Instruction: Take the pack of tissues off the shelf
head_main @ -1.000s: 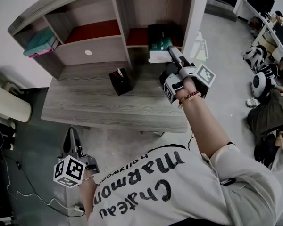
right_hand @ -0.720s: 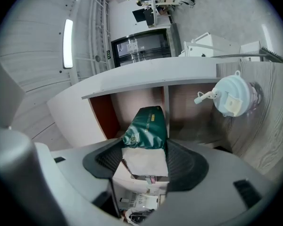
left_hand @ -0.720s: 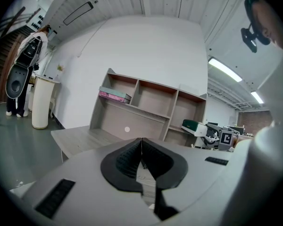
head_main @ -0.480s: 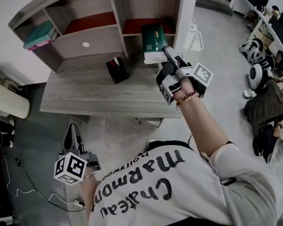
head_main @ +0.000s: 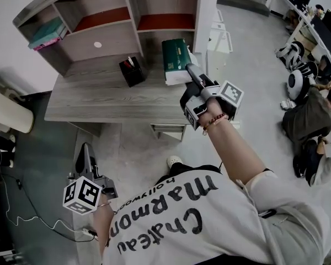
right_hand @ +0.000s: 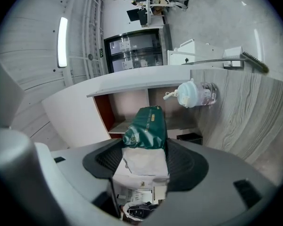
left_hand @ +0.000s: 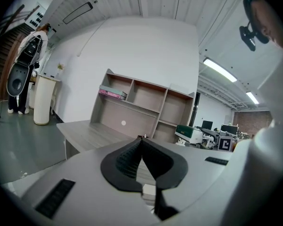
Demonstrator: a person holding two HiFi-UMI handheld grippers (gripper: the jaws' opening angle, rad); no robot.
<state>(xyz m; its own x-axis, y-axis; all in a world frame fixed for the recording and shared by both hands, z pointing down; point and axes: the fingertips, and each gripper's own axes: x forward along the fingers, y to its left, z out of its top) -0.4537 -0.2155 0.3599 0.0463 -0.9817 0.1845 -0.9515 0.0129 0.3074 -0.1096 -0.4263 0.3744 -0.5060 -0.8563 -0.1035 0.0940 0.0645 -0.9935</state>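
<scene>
Right claw clamps the pack of tissues by 1 end, holding it clear of the shelf, over the desk at 12 o'clock. Left claw, clenched empty, hangs unneeded at 7 o'clock.

We see the pack of tissues in dark green with a white end. The desk shows pale grey wood grain. The shelf is grey with red boards. The box is black, and the packs are teal and pink. The right claw is grey, and its cube carries black-and-white squares.
</scene>
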